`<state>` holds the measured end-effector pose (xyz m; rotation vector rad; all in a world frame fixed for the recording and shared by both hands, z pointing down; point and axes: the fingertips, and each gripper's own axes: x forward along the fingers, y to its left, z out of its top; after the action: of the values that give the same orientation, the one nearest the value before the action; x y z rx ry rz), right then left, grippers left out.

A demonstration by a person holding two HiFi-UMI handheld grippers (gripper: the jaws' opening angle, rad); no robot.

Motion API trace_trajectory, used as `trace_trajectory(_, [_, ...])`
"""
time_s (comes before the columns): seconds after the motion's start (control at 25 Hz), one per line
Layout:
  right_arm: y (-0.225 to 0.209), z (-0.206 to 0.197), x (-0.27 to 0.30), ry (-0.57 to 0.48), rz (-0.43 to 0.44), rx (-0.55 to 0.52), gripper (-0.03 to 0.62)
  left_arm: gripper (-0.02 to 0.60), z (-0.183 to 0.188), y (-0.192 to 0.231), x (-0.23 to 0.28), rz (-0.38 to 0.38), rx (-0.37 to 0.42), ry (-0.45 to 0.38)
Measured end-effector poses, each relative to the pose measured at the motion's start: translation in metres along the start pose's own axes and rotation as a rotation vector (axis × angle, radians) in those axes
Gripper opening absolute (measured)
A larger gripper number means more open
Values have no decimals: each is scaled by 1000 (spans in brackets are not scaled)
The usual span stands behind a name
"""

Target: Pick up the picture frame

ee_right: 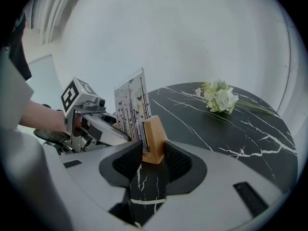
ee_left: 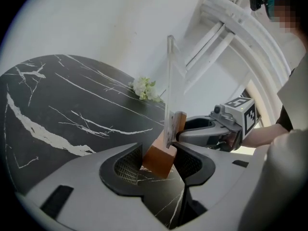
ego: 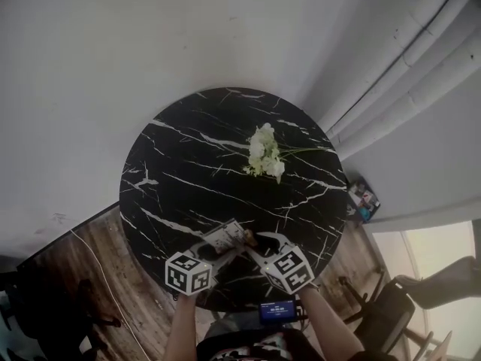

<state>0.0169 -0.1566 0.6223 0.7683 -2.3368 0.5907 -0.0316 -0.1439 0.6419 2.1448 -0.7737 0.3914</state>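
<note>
I have the picture frame (ego: 225,236) pinched from both ends just inside the near edge of the round black table (ego: 188,149). The left gripper (ee_left: 156,160) is clamped on one end of its wooden base (ee_left: 161,155), and the right gripper (ee_right: 153,155) is clamped on the other end. The base's long axis runs from one gripper to the other, roughly along that near edge. The clear panel (ee_left: 171,81) rises from it, edge-on and leaning in the left gripper view. I cannot tell whether the base is clear of the tabletop. The flowers (ego: 264,153) lie toward the far right edge, well apart from my grip. The centre, left side and far edge are bare marble. A pale wall (ego: 150,36) stands beyond the far edge and curtains (ego: 406,74) hang past the right edge.
</note>
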Motion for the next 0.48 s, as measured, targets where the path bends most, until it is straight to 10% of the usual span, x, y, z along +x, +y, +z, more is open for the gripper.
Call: trace_trajectory(0.48, [25, 8, -32, -41, -31, -3, 143, 202, 0, -30, -23, -45, -12, -14])
